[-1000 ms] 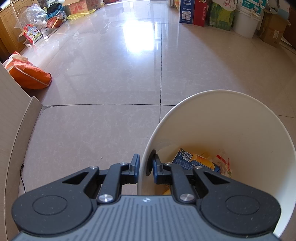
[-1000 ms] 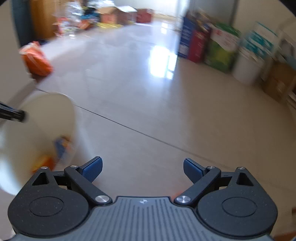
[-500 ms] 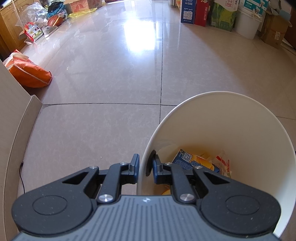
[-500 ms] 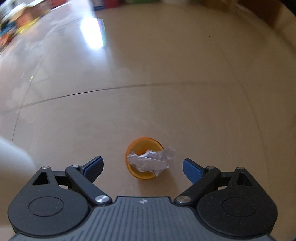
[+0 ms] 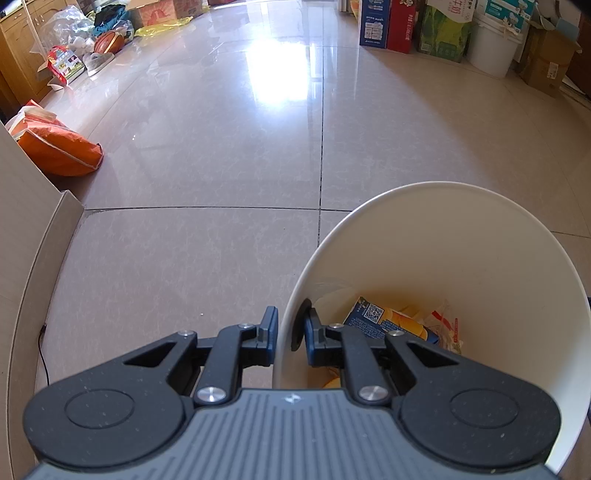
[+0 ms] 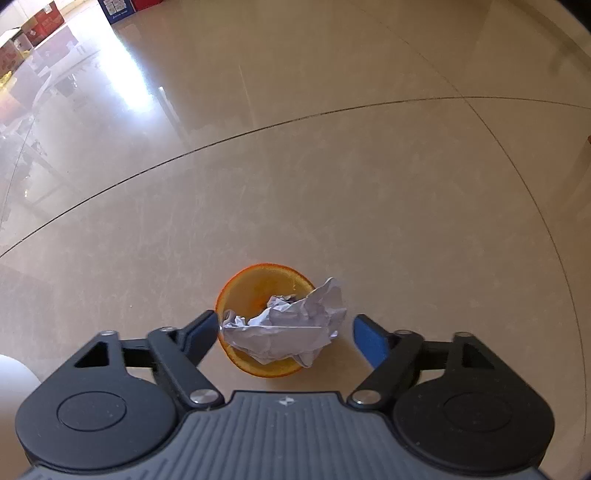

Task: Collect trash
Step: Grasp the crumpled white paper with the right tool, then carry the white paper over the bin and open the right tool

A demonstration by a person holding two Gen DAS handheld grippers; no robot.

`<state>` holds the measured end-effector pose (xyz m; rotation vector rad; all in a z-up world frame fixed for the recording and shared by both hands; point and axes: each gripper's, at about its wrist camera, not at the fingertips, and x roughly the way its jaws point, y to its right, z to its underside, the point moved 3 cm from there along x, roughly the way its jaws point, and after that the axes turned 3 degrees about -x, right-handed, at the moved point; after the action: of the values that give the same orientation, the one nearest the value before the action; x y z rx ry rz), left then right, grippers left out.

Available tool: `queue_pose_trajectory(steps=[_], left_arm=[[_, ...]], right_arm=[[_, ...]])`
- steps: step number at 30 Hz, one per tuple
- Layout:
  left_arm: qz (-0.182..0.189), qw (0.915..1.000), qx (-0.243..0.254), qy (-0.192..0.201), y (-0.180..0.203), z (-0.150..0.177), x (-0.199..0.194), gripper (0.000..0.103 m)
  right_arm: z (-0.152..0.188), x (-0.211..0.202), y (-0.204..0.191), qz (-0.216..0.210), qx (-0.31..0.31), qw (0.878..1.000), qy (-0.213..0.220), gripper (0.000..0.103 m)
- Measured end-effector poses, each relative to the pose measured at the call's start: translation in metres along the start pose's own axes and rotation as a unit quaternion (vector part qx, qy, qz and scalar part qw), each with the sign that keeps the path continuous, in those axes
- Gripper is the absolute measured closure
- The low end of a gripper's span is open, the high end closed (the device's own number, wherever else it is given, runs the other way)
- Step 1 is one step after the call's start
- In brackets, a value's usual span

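- the left hand-held gripper (image 5: 289,334) is clamped on the rim of a white bin (image 5: 480,236), one finger outside the wall and the other inside, with the wall pinched between them.
- in the bottom of the bin, just ahead of and to the right of the inner finger, lie a blue carton (image 5: 373,319) printed with a square code, some yellow wrappers (image 5: 408,321) and a piece of clear crinkled plastic (image 5: 445,323).
- beyond the left hand-held gripper stretches a glossy tiled floor (image 5: 221,155); an orange bag (image 5: 59,147) lies far off to its left, and boxes (image 5: 384,22) and a white pail (image 5: 493,46) stand along the far right.
- the right hand-held gripper (image 6: 284,332) points down at the floor, its jaws closing but not yet pressing on anything.
- between its blue fingers (image 6: 365,338) sits an orange cup (image 6: 264,280) on the floor, its mouth facing the camera, with a crumpled ball of white paper (image 6: 288,328) resting in and over its opening.
- the left finger is at the edge of the paper, though contact cannot be told; the right finger stands clear of the paper and the cup.
- a pale edge of the bin shows at the lower left of the right wrist view.
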<state>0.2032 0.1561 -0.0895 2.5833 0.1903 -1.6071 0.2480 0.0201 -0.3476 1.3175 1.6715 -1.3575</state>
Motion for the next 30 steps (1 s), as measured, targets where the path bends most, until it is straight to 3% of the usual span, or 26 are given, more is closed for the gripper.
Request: queue_pose_trajectory(steps=[2, 10, 22, 30], left_arm=[[0.0, 1.0, -0.001, 0.0, 0.0, 0.0, 0.0, 0.09], [0.0, 1.0, -0.001, 0.0, 0.002, 0.001, 0.0, 0.09], [0.002, 1.0, -0.002, 0.0, 0.001, 0.001, -0.001, 0.09], [0.002, 1.0, -0.003, -0.001, 0.001, 0.001, -0.001, 0.09]], right_arm=[[0.001, 0.002, -0.004, 0.005, -0.003, 1.0, 0.001, 0.031], [-0.002, 0.001, -0.005, -0.002, 0.027, 1.0, 0.011, 0.048], [0.0, -0.025, -0.01, -0.009, 0.017, 1.0, 0.013, 0.052], [0.015, -0.08, -0.024, -0.038, -0.017, 0.999, 0.03, 0.052]])
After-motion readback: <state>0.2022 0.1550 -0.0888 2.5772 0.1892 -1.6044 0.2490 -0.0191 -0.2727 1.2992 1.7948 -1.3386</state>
